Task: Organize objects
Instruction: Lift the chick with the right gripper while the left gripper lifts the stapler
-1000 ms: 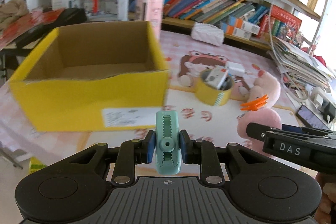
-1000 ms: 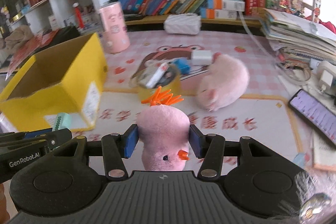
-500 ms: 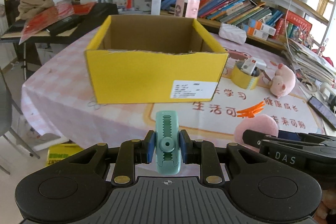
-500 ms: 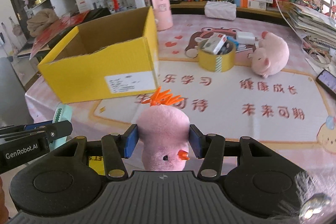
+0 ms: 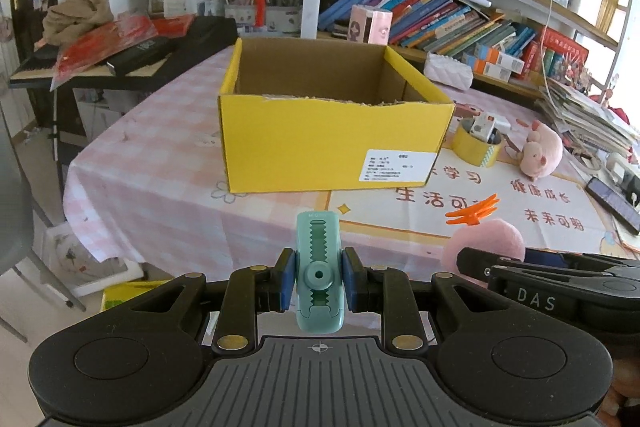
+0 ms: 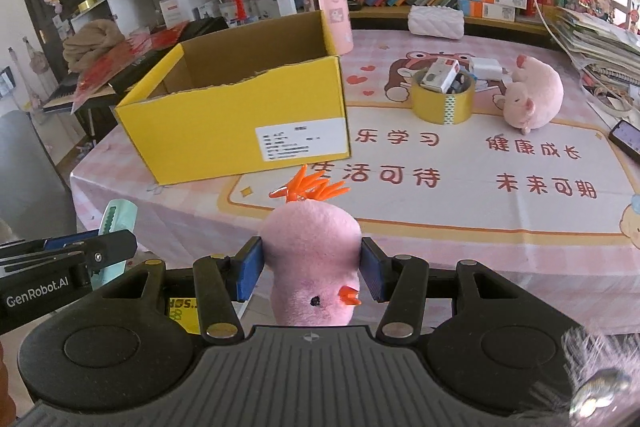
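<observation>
My left gripper [image 5: 318,281] is shut on a teal toothed clip [image 5: 319,267], held upright in front of the table's near edge. My right gripper [image 6: 312,267] is shut on a pink plush chick with an orange crest [image 6: 312,247]; the chick [image 5: 486,239] also shows low on the right in the left wrist view. An open yellow cardboard box [image 5: 332,131] [image 6: 240,115] stands on the table beyond both grippers; what I can see of its inside is bare. Both grippers hang off the table, short of the box.
A yellow tape roll [image 6: 443,103] with small items in it and a pink plush pig [image 6: 530,99] lie on the pink tablecloth right of the box. A phone [image 5: 612,199] lies at the right edge. Bookshelves stand behind, and a cluttered black side table [image 5: 132,55] to the left.
Both grippers have pulled back from the table with their objects still held. The box, close a second ago, now stands farther off, and the table's near edge and the floor show.
</observation>
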Demonstrator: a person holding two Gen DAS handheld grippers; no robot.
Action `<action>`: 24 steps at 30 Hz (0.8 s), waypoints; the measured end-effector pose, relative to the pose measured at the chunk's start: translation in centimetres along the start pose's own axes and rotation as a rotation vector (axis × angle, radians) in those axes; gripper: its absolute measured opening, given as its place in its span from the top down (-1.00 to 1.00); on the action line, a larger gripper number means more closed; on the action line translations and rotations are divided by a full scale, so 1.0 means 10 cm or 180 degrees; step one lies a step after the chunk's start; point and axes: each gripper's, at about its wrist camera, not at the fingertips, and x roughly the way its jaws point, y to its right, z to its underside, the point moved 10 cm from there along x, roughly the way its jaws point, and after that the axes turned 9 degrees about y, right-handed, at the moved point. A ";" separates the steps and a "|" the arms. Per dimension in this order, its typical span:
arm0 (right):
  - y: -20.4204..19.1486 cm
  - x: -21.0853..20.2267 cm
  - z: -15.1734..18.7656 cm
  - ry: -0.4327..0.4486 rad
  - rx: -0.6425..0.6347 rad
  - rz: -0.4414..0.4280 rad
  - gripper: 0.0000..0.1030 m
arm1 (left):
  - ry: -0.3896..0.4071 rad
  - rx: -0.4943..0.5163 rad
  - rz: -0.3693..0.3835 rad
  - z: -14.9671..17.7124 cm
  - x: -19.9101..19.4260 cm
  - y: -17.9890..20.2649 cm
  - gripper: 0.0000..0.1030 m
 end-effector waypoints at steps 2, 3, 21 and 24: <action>-0.04 -0.01 0.00 0.0012 -0.0011 0.0002 0.05 | 0.0017 0.0002 0.0009 -0.01 -0.01 -0.02 0.55; -0.05 -0.01 0.00 0.0019 -0.0017 0.0007 0.05 | 0.0025 -0.0001 0.0015 -0.01 -0.02 -0.02 0.55; -0.22 -0.03 -0.12 0.0107 -0.0216 0.0007 0.05 | 0.0171 -0.0028 0.0100 -0.14 -0.05 -0.07 0.55; -0.24 -0.02 -0.12 0.0099 -0.0227 0.0006 0.05 | 0.0169 -0.0018 0.0116 -0.14 -0.04 -0.07 0.55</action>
